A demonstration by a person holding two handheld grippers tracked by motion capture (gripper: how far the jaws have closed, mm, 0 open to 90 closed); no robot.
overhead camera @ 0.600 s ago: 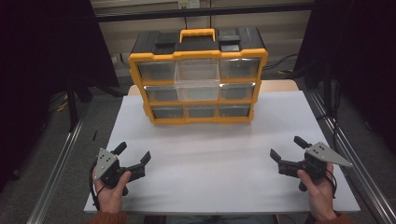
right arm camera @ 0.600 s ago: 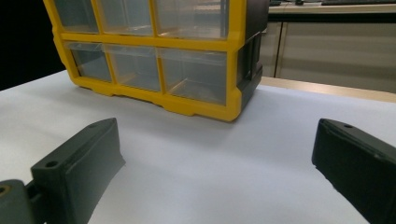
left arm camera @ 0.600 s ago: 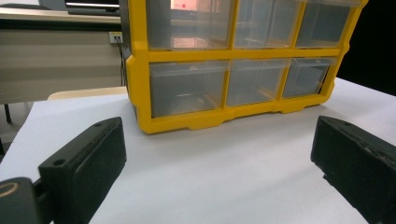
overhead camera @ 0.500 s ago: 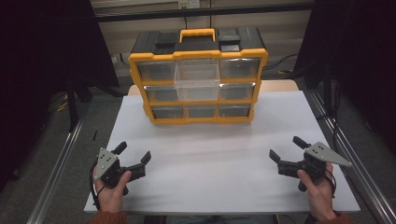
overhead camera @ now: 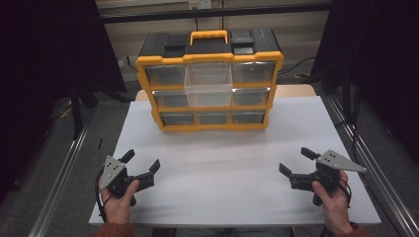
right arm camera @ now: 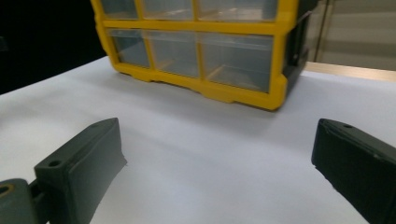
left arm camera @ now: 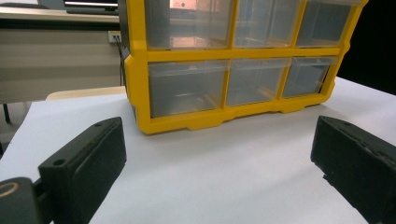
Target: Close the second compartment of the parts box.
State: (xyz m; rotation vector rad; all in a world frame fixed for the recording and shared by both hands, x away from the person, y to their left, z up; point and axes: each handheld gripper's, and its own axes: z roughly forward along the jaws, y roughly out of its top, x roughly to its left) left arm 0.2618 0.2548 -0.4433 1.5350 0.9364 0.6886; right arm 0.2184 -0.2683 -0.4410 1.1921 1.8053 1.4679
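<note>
Standing at the table's (overhead camera: 222, 197) far edge, the yellow organizer (overhead camera: 210, 81) is well apart from left gripper (overhead camera: 141, 165) and right gripper (overhead camera: 297, 162), both with jaws spread, empty.

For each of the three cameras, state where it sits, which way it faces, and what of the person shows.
High view: above the near edge, facing forward and down on the white table; both hands and grippers show.
Left gripper view: rides low, facing the yellow drawer organizer between its open fingers.
Right gripper view: likewise, from the other side.
All share the organizer.
</note>
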